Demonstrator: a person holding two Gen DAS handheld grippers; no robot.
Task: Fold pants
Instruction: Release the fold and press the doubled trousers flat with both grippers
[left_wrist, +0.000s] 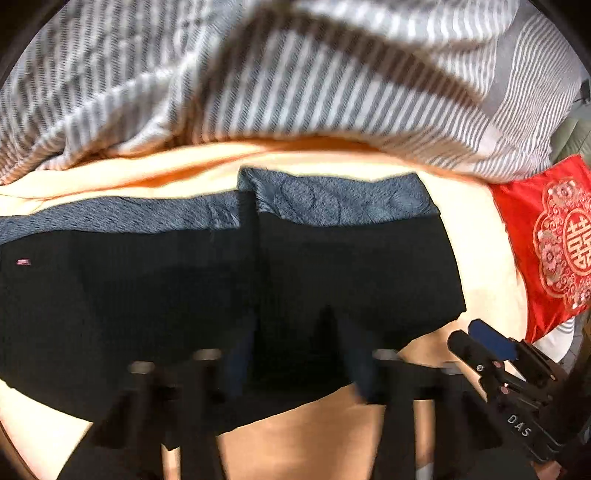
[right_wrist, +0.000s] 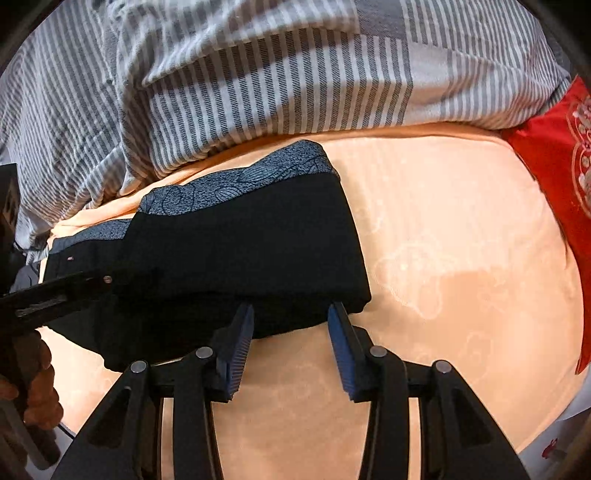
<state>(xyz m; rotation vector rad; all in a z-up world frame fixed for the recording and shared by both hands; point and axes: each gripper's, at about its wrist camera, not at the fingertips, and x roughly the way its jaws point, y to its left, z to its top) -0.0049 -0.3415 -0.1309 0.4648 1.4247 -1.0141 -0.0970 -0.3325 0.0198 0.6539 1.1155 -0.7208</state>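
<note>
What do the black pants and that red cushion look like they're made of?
The pants: probably a soft matte knit, dull black, with a printed blue-grey band. The red cushion: seemingly shiny satin with raised pale embroidery, though blur leaves this uncertain.

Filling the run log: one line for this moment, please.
pants: folded on bed | right gripper: open, at pants edge | left gripper: blurred, over pants
</note>
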